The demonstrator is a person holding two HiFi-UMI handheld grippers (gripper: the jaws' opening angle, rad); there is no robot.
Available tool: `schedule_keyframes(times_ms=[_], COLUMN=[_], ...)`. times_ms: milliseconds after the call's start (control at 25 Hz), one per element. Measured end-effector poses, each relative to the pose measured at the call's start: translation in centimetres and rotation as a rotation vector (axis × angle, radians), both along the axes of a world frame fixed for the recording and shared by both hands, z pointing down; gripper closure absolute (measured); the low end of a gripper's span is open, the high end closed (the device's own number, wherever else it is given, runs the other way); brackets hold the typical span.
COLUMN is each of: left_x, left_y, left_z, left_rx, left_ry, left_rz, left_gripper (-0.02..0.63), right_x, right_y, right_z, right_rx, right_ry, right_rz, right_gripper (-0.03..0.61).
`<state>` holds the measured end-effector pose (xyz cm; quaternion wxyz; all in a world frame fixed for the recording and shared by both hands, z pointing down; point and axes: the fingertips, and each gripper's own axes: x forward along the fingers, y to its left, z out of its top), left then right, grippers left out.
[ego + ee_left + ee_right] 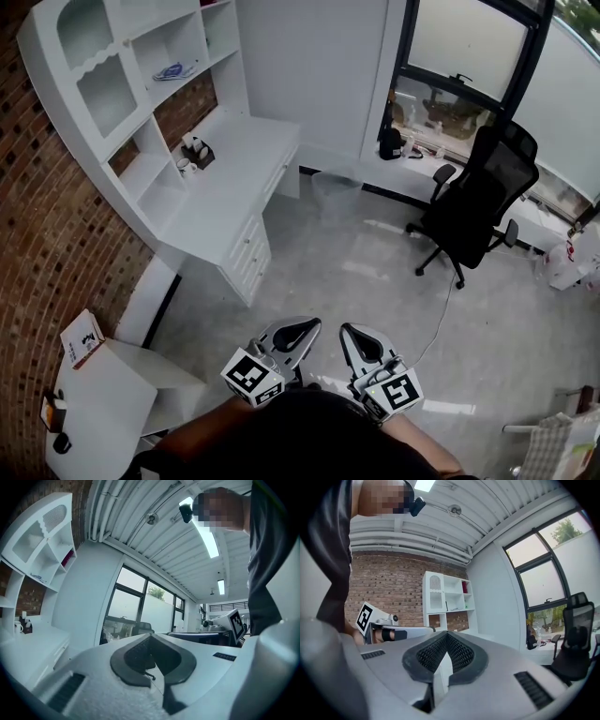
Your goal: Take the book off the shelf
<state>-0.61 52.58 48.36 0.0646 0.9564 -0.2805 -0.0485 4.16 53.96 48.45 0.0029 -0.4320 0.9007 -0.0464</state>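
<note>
The white shelf unit [131, 84] stands against the brick wall at the upper left, far from both grippers. A blue-and-white flat item [175, 69] lies in one of its open compartments. A red book [464, 587] stands in an upper compartment; the left gripper view shows this red book [68, 558] too. My left gripper [298, 330] and right gripper [361, 345] are side by side low in the head view, over the floor. Both are shut and hold nothing. The left gripper [151, 637] faces the windows, the right gripper [446, 634] faces the shelf.
A white desk [234, 178] with mugs [187, 167] joins the shelf. A translucent bin [336, 192] stands beside it, a black office chair [478, 202] at the right. A small white table [103, 394] at the lower left carries a book [82, 337].
</note>
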Motion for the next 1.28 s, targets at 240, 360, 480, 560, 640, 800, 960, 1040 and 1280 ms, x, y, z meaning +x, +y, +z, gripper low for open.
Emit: schedule_keyframes(times_ms=[240,360,480,560,640,800,960,1040,1280], left_x=[1.4,1.3,0.6,-0.1,-0.9,-2.7,-5.0,-6.3,-10.3], left_y=[-2.9,-4.6,-6.9,-8.6,-10.3,-14.2,-18.9,-21.1,-27.2], left_z=[0.0,0.5,0.6,0.6,0.6,0.4,-0.4,-1.0,-1.5], left_rx=[0.006,0.004,-0.010,-0.013,-0.009,0.011,0.008,0.020,0.038], left_ry=[-0.001,-0.016,-0.006,0.000,0.003,0.002,0.002,-0.005,-0.017], left_rz=[0.028,0.038,0.029,0.026,0.022,0.016,0.033,0.040,0.033], left_gripper=[0.607,0.607,0.607,0.607,0.607,0.607,0.607,0.607,0.607], right_x=[0.8,0.5,-0.1,-0.7,-1.6,-3.4,-5.8,-7.0,-11.4], right_y=[-2.6,-4.4,-6.6,-8.1,-9.9,-13.8,-18.5,-20.9,-27.3], right_z=[0.1,0.4,0.6,0.7,0.8,0.6,-0.3,-0.7,-1.5], right_rx=[-0.002,-0.010,-0.018,-0.022,-0.022,-0.015,-0.009,-0.006,0.005], right_ry=[0.022,0.017,0.014,0.015,0.019,0.021,0.012,0.012,0.008], right_rz=[0.007,0.003,0.003,0.003,0.000,-0.001,0.002,0.006,-0.005], right_gripper=[0.564,0.563,0.564,0.563,0.563,0.563,0.563,0.563,0.563])
